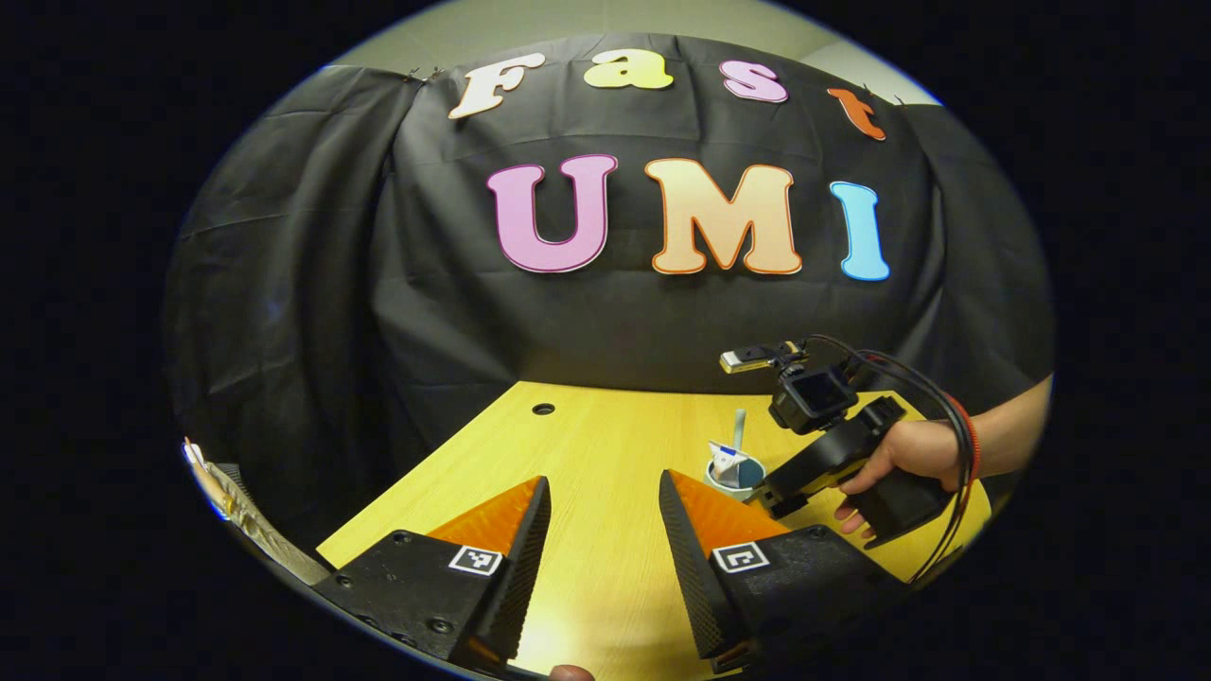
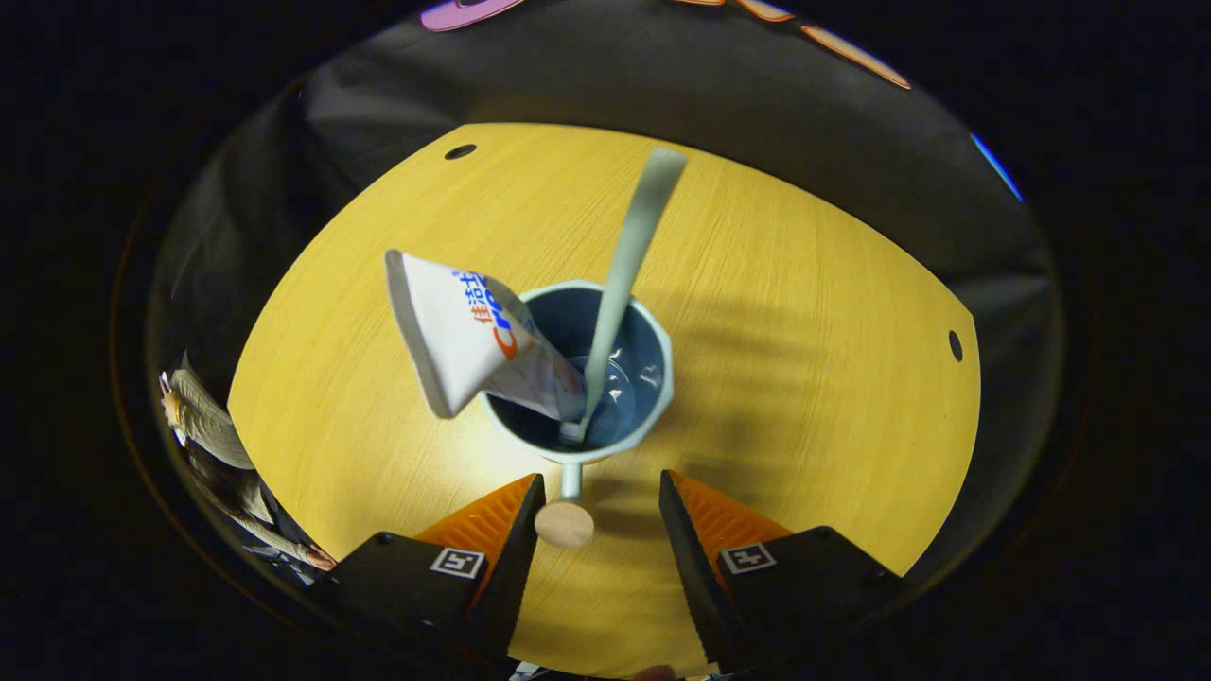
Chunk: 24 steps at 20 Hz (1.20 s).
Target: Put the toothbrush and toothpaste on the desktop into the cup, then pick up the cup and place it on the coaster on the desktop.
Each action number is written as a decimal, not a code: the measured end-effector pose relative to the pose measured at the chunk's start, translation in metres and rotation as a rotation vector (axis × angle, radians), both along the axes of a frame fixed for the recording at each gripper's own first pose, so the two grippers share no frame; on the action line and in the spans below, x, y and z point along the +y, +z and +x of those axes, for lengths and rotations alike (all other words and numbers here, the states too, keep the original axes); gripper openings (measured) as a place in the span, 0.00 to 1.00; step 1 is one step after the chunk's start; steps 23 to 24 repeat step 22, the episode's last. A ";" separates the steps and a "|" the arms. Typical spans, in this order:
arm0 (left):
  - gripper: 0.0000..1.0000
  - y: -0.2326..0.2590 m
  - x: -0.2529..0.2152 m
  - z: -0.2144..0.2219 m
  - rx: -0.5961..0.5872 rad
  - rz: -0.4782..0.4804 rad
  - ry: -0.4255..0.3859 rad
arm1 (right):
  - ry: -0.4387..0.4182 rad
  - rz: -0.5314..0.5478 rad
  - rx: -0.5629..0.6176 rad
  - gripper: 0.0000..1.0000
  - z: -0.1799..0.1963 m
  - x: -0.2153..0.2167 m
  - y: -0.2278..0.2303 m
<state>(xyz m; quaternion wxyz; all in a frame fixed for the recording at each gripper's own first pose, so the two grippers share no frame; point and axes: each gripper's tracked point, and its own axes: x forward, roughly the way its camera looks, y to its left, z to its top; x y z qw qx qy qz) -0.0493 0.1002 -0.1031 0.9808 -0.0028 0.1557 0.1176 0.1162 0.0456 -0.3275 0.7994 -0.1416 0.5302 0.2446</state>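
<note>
Cup (image 2: 577, 374): centre of the right gripper view, on the desk (image 2: 804, 378), already holding toothbrush (image 2: 624, 274) and toothpaste (image 2: 464, 340), both leaning on its rim. We judge lifting comes next. Right claw (image 2: 596, 525): wide, empty, astride the handle (image 2: 570, 484). Left claw (image 1: 605, 539): wide, empty, idle at lower centre.

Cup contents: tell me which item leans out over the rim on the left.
The toothpaste: its flat crimped end hangs past the cup rim, while the toothbrush stands nearly upright.

A recording booth: black cloth wall (image 1: 615, 322) behind a wooden desktop (image 1: 605, 445).
</note>
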 end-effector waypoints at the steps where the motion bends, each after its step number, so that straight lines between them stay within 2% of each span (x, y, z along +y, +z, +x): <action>1: 0.65 0.002 -0.005 0.005 -0.005 0.000 -0.012 | -0.019 0.025 -0.015 0.80 0.000 -0.007 0.014; 2: 0.65 0.006 -0.009 0.011 -0.012 -0.001 -0.026 | -0.039 0.056 -0.034 0.83 -0.001 -0.015 0.028; 3: 0.65 0.010 -0.015 0.017 -0.020 0.000 -0.042 | -0.061 0.082 -0.066 0.95 0.001 -0.026 0.044; 8: 0.65 0.039 -0.053 0.053 -0.079 0.036 -0.145 | -0.247 0.235 -0.321 0.94 0.023 -0.096 0.140; 11: 0.65 0.060 -0.084 0.066 -0.114 0.023 -0.201 | -0.340 0.321 -0.554 0.98 0.035 -0.147 0.212; 12: 0.66 0.068 -0.094 0.070 -0.125 0.025 -0.215 | -0.366 0.338 -0.647 0.94 0.037 -0.164 0.236; 13: 0.68 0.077 -0.101 0.073 -0.141 0.024 -0.227 | -0.383 0.354 -0.735 0.96 0.038 -0.179 0.263; 16: 0.74 0.103 -0.126 0.078 -0.187 0.006 -0.256 | -0.415 0.368 -0.962 0.95 0.029 -0.210 0.317; 20: 0.77 0.132 -0.146 0.073 -0.240 -0.005 -0.260 | -0.431 0.371 -1.131 0.98 0.005 -0.229 0.348; 21: 0.81 0.138 -0.147 0.071 -0.250 -0.003 -0.252 | -0.442 0.378 -1.149 0.98 0.002 -0.229 0.351; 24: 0.80 0.143 -0.146 0.068 -0.266 0.004 -0.238 | -0.456 0.388 -1.157 0.98 0.001 -0.227 0.353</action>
